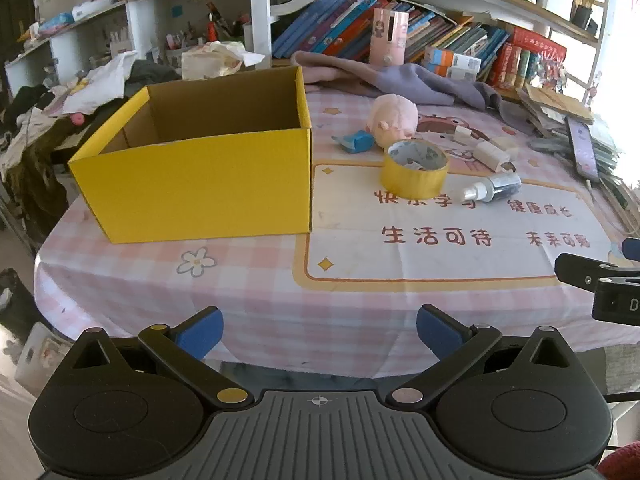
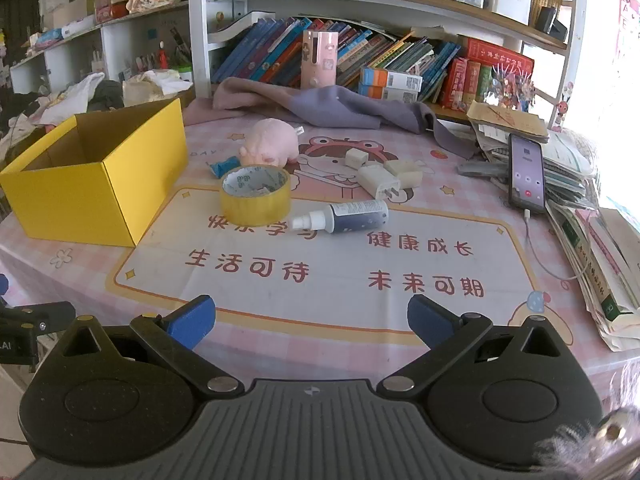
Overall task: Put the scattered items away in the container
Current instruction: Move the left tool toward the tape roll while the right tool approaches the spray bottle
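Two grippers are hanging at the near edge of the table, both with blue fingertips spread wide and nothing between them: the left gripper (image 1: 319, 330) is tilting down toward the yellow box (image 1: 192, 168), the right gripper (image 2: 311, 322) toward the printed panel of the tablecloth (image 2: 320, 280). Neither is touching anything, so the tidying is looking unstarted. The box is sitting open-topped on the left of the cloth and appears empty as far as its inside shows, its mouth free for drops from above. The scattered items are lying clustered to its right: a roll of yellow tape (image 2: 255, 194) resting flat near the box, a spray bottle (image 2: 340, 218) lying on its side just beside it, a pink plush toy (image 2: 270, 147) and a small blue object (image 2: 223, 167) behind the tape, and three white chargers (image 2: 382, 176) bunched further right. The tape and bottle are lying nearest the right gripper, likely first picks. A phone (image 2: 527, 170) is leaning on stacked papers, cable attached, probably not part of the job.
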`<state>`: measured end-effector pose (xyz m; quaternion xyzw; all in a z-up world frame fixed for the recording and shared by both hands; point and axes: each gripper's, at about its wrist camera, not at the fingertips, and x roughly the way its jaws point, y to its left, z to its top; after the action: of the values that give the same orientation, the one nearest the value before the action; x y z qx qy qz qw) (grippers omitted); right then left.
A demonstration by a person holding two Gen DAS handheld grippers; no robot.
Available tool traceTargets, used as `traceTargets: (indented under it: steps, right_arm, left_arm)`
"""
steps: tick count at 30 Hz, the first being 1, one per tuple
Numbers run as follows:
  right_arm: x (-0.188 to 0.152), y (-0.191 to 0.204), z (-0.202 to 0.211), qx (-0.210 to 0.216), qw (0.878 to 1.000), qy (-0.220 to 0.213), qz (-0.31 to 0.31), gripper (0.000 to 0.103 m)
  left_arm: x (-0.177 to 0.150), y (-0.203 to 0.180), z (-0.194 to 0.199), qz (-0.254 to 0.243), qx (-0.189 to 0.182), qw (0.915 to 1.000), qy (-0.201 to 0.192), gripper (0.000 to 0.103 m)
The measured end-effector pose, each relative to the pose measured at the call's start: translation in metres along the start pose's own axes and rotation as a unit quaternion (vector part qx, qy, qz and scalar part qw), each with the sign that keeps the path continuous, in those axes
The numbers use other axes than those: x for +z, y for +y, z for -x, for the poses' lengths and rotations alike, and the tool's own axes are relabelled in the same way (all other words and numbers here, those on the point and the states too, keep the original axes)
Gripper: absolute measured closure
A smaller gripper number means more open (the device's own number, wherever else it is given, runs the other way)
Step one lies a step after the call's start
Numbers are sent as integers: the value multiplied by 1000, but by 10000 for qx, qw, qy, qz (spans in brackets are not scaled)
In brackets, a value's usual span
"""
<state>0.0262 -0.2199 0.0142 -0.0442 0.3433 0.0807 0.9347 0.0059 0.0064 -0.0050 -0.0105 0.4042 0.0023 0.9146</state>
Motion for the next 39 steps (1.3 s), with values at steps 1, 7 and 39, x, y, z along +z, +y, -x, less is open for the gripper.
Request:
traceTargets:
  steps: [1, 7, 39]
  right_arm:
    - [0, 1, 0, 1, 10000, -3, 6, 0]
    - [0, 1, 0, 3, 10000, 0, 4, 0]
    - [28, -21, -39, 182, 9997, 115, 107, 0]
  left_arm:
    - [0, 0, 0, -7, -6, 10000, -1, 0]
    - [1, 0, -2, -12, 16, 10000, 16, 0]
    - [28, -19, -35, 56, -57, 9999, 131, 0]
